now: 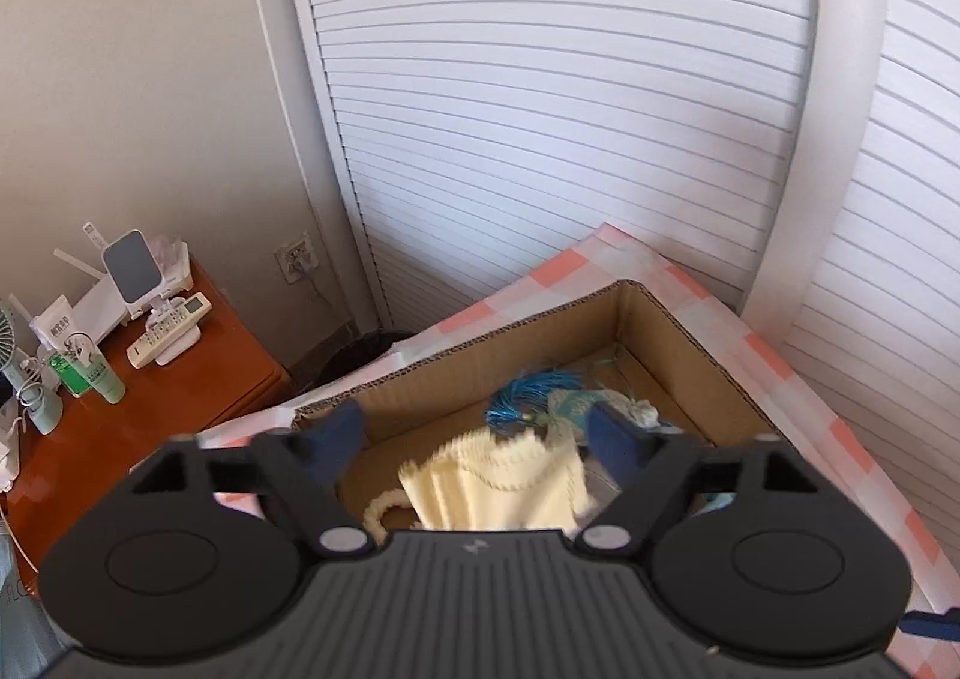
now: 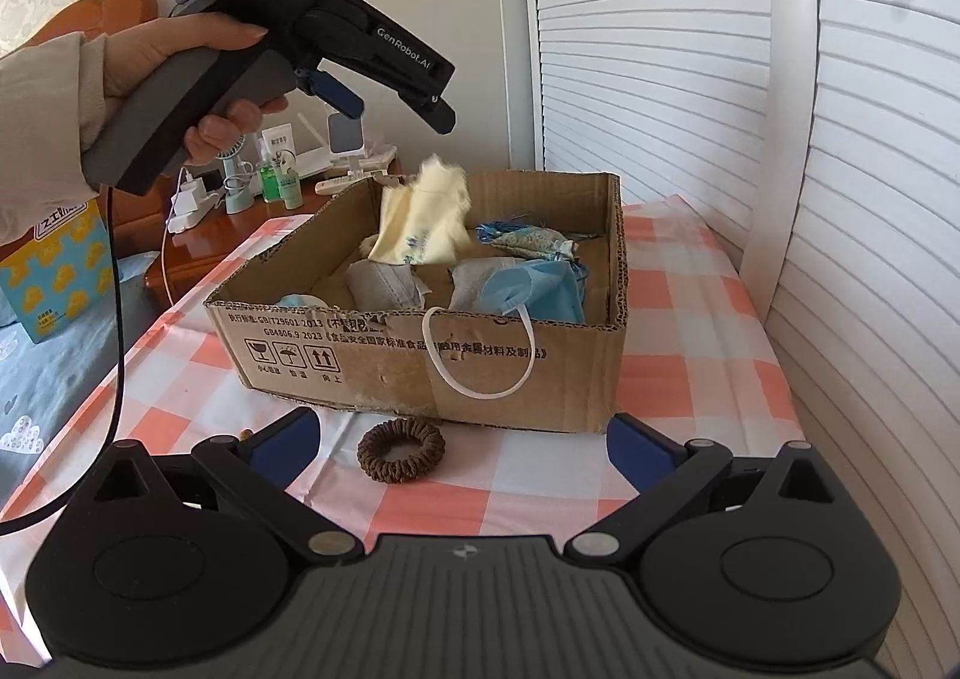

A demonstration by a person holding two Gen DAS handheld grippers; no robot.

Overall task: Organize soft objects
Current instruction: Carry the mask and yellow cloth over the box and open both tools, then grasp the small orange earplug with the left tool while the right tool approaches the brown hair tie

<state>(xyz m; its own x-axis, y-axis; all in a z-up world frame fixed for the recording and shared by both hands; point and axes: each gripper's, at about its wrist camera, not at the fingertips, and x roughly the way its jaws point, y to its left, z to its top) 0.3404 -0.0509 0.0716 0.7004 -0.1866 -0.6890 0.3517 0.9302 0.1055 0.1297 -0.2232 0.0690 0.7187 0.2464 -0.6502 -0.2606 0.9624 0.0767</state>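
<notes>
An open cardboard box (image 2: 372, 373) (image 1: 660, 313) stands on the orange-checked cloth (image 2: 690, 319). Inside lie a blue face mask (image 2: 534, 289), a grey cloth (image 2: 384, 283) and a blue tassel (image 1: 534, 391). A pale yellow cloth (image 1: 498, 487) (image 2: 426, 217) is blurred over the box's far side, below my left gripper (image 1: 477, 439) (image 2: 399, 111) and clear of its fingers. That gripper is open, held in a hand above the box. My right gripper (image 2: 462, 442) is open low at the box's near side, with a brown hair scrunchie (image 2: 401, 451) lying on the cloth between its fingers, untouched.
An orange nightstand (image 1: 180, 409) left of the table carries bottles, a remote, a small fan and a router. A yellow and blue tissue box (image 2: 54, 271) sits on the bed at left. White louvred doors (image 1: 540, 108) close off the back and right.
</notes>
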